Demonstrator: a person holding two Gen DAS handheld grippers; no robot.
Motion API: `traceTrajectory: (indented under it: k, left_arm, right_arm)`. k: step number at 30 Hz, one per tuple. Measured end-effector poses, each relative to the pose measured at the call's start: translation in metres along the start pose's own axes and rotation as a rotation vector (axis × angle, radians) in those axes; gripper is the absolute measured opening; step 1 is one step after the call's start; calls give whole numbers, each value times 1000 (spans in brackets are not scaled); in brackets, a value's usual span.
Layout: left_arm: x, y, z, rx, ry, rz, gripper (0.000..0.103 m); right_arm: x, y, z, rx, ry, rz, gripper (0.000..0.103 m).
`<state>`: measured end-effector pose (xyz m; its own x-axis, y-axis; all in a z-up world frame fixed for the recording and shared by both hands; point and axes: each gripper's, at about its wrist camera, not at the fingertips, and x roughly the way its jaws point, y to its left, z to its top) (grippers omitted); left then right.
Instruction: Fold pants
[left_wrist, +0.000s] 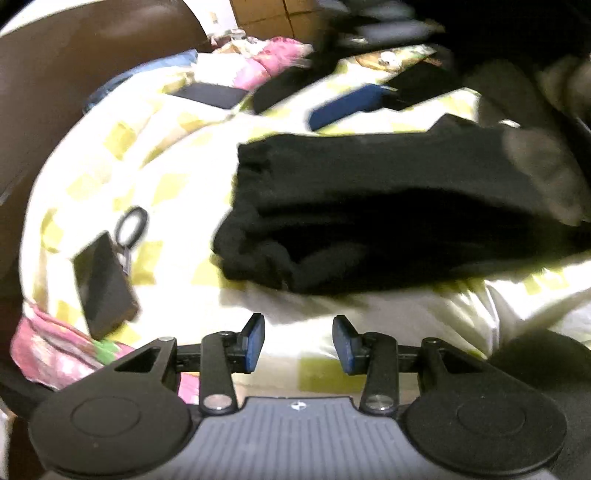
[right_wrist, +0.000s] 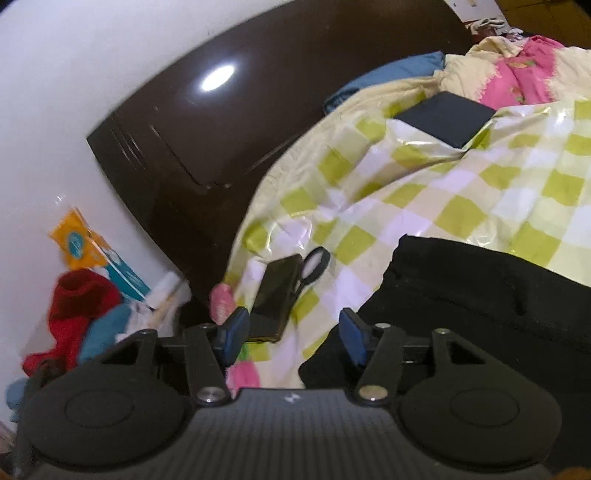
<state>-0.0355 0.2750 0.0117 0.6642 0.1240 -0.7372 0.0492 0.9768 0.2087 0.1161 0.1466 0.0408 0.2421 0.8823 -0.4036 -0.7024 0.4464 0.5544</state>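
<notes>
Both claws stand open and empty. The right claw (right_wrist: 291, 338) hangs just over the near left edge of the black pants (right_wrist: 480, 306); the left claw (left_wrist: 298, 343) sits short of them. The pants (left_wrist: 369, 206) lie on the checked bed cover (left_wrist: 155, 177), long axis running left to right. The right claw is nearer.

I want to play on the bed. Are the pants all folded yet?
Nearly, it looks like. The black pants already lie in a doubled-up bundle on the checked bedspread. Left gripper and right gripper are both open, holding nothing. Maybe one more fold or tidying remains.
</notes>
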Motion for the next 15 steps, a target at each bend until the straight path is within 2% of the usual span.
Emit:
traceTrajectory:
  k: [4, 7, 8, 11, 13, 15]
  left_arm:
    - [-15, 5, 22, -8, -76, -1, 56]
    - [-8, -3, 44, 28, -128, -3, 67]
    - [-2, -6, 49, 44, -134, -8, 67]
    - [21, -21, 63, 76, -130, -61, 67]
    - [40, -28, 71, 90, -118, -70, 67]
    - [54, -35, 77, 103, -87, -59, 67]
  right_arm:
    - [-34, -24, -4, 56, -38, -155, 56]
    - [-51, -37, -13, 74, -30, -238, 56]
    - [-55, -41, -18, 89, -22, -252, 56]
    - [-56, -51, -25, 113, 1, -282, 56]
    - [-53, -52, -28, 77, 8, -334, 56]
    - [-41, -54, -32, 18, 61, -415, 56]
